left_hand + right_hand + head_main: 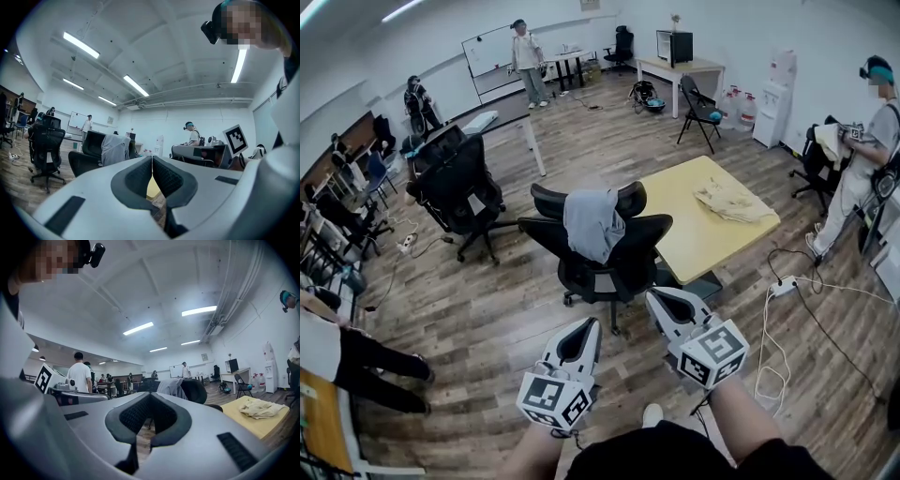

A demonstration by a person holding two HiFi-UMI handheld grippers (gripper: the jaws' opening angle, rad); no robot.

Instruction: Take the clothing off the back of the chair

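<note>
Nearest the lens, the left tongs [588, 326] and the right tongs [660, 300] are held side by side, level and aimed toward the chair. Each pair is pressed together with nothing between its pads. This posture is judged to suit an approach, since nothing is within reach to be gripped. Well apart from their tips, across a stretch of brown wood-plank floor [487, 319], the grey soft cloth garment [592, 223] is seen draped over the backrest of a black mesh swivel office chair [609, 258]. It is kept there by its own weight and is untouched. It lies ahead of both tongs, roughly between the lines along which they point. Behind the chair, a crumpled cream cloth [733, 202] is borne by a yellow square tabletop [694, 253].
</note>
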